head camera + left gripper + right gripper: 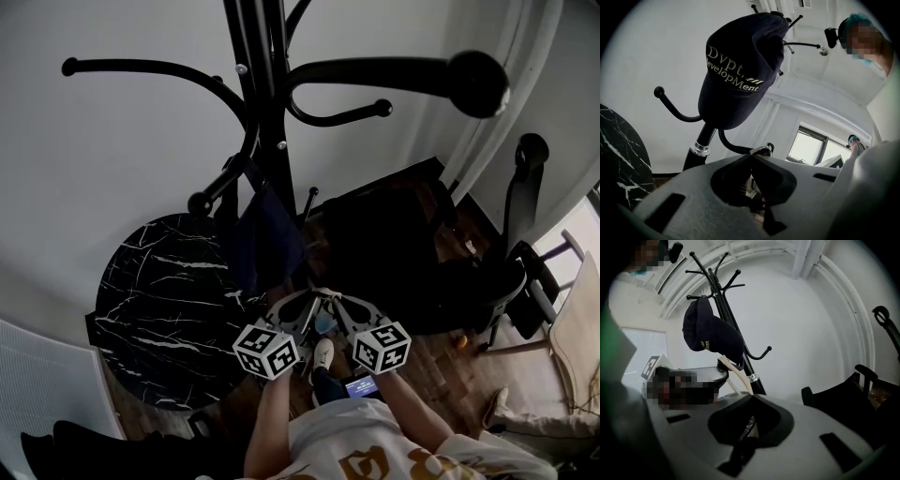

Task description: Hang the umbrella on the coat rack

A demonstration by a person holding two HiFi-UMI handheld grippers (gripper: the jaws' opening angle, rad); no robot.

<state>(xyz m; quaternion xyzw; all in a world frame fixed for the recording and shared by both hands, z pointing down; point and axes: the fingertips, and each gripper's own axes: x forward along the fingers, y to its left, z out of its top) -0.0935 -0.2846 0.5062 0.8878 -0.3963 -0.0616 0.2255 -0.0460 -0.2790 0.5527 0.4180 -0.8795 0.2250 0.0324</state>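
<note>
The black coat rack (266, 94) rises in front of me with curved hooks, and a navy cap (267, 239) hangs on a low one. I cannot make out an umbrella's canopy in any view. My left gripper (315, 296) and right gripper (332, 297) are held tip to tip below the cap, both with jaws closed. A cream strap (732, 376) runs from the left gripper's tip down behind the tip of my right gripper (751, 395). The same pale piece (759, 151) sticks out at the tip of my left gripper (752, 156). What the strap belongs to is hidden.
A round black marble table (155, 300) stands left of the rack's pole. A black chair (412, 253) sits to the right, with a second black chair (520, 216) and a pale wooden one (577, 337) further right. White walls are behind the rack. My own shoe (322, 353) shows below the grippers.
</note>
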